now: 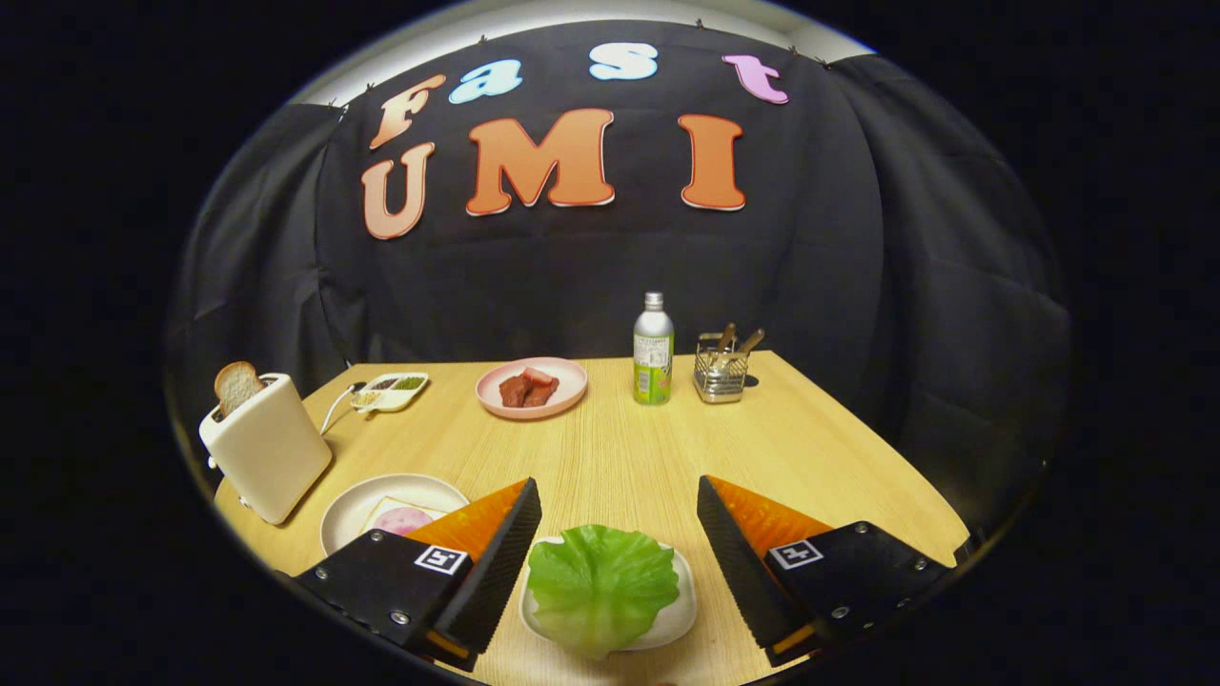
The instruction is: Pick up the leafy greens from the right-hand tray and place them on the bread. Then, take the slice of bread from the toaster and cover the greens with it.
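A green lettuce leaf (600, 586) lies on a small white tray (679, 615) directly between my two fingers. My gripper (618, 500) is open, its orange-and-black fingers wide apart on either side of the leaf and clear of it. Left of the left finger sits a white plate (355, 510) holding a slice of bread with a pink round of meat (402, 519) on it, partly hidden by that finger. Further left stands a cream toaster (267, 448) with a slice of toast (235, 386) sticking out of its slot.
Beyond the fingers, a pink plate (531, 388) with pieces of red meat, a green-labelled bottle (653, 349), and a wire caddy (721, 370) with utensils stand along the far side of the wooden table (629, 448). A small divided dish (391, 391) lies behind the toaster.
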A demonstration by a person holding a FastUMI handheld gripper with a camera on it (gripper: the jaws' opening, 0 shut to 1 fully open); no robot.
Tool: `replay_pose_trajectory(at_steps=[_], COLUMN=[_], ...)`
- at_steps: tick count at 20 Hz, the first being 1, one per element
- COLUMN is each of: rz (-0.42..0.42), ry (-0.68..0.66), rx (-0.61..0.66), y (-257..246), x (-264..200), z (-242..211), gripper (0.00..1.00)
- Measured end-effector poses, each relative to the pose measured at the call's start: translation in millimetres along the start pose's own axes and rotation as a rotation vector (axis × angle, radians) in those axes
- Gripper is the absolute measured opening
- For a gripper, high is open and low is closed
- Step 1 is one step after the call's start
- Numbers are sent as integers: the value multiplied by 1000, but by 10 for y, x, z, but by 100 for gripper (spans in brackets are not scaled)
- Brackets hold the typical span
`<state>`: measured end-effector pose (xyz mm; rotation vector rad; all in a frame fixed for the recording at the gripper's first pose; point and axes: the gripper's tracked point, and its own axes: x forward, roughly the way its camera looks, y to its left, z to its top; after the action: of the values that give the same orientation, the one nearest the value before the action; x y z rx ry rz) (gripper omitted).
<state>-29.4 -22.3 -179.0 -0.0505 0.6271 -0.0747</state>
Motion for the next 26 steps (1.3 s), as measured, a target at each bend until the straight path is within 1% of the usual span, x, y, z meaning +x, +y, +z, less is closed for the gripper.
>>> replay_pose_trajectory(at_steps=[3, 5, 7, 10, 13, 17, 18, 21, 25, 26], rz=[21, 39, 33, 0, 15, 8, 11, 14, -12, -19], ry=[93, 127, 169, 240, 301, 342, 353, 408, 450, 461], rx=[-2, 12, 3, -34, -35, -45, -42, -34, -37, -36], y=[58, 118, 113, 46, 94, 102, 111, 132, 92, 84], x=[53, 80, 107, 124, 143, 181, 190, 215, 258, 273], z=[-236, -324, -454, -656, -841, -949, -962, -1069, -1162, -1203], gripper=[99, 99, 99, 98, 97, 92, 89, 85, 77, 73])
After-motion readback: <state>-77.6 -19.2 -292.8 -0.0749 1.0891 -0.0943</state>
